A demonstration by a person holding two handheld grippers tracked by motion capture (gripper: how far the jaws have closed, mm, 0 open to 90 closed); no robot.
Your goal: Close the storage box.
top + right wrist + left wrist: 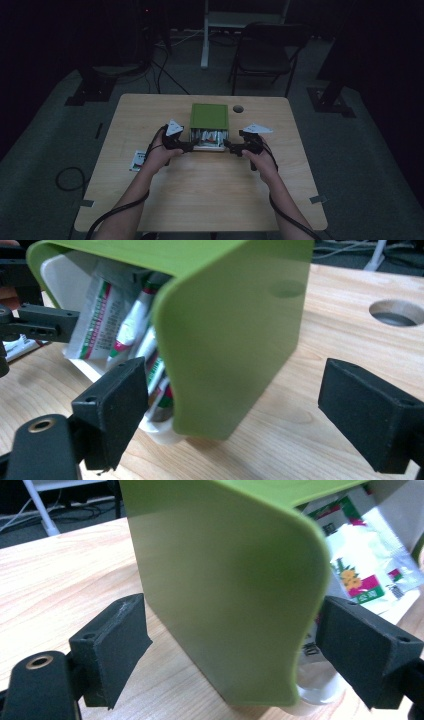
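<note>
Green plastic box [209, 116] stands mid-tabletop [200, 180], its open end facing the person. At its left corner, the left hand-held gripper [189, 146] has wide jaws on either side of the box wall, not pressing. Inside lie sachets [367, 560] and tubes [145, 347] with red-green print, too blurred to read. The right hand-held gripper [229, 145] also stands wide at the right corner.

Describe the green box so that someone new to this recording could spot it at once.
Start at the wooden table: toward its far middle, just left of the round cable hole, sits the green box. Its near end is open and shows a white inner tray packed with printed sachets. It is the table's one green thing, flanked by both claws.
</note>
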